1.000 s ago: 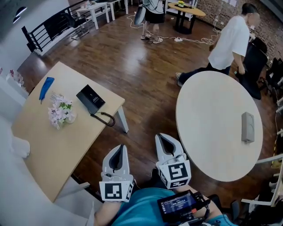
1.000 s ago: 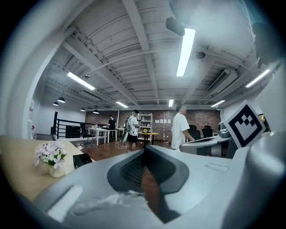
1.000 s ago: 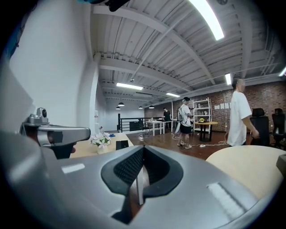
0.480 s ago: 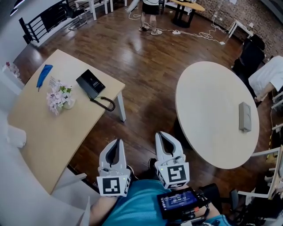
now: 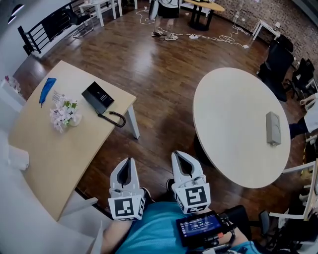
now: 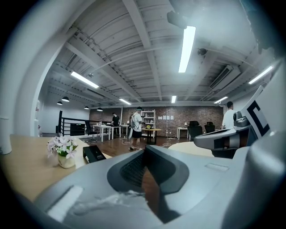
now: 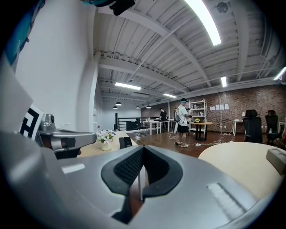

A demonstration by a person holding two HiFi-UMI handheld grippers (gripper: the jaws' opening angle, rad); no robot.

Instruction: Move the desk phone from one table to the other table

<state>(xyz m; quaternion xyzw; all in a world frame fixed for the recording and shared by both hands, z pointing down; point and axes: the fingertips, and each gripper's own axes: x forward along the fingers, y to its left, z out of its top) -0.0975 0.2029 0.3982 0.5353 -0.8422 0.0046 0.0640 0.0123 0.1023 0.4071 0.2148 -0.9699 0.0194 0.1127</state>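
Note:
The black desk phone (image 5: 98,97) lies near the far right corner of the rectangular wooden table (image 5: 49,158) at the left, its coiled cord (image 5: 116,119) hanging over the edge. It also shows small in the left gripper view (image 6: 94,154) and the right gripper view (image 7: 125,142). The round pale table (image 5: 233,124) stands at the right. My left gripper (image 5: 130,160) and right gripper (image 5: 180,155) are held side by side over the floor between the tables, close to my body. Both are shut and hold nothing.
A small vase of flowers (image 5: 63,115) and a blue item (image 5: 46,90) sit on the wooden table. A grey box (image 5: 273,128) lies on the round table. A person (image 5: 164,15) stands far back, with cables on the floor and office chairs (image 5: 278,62) at the right.
The view has shifted: both tables sit slightly further left and higher. The person in white beside the round table has gone to the right edge. Both grippers stay shut and empty.

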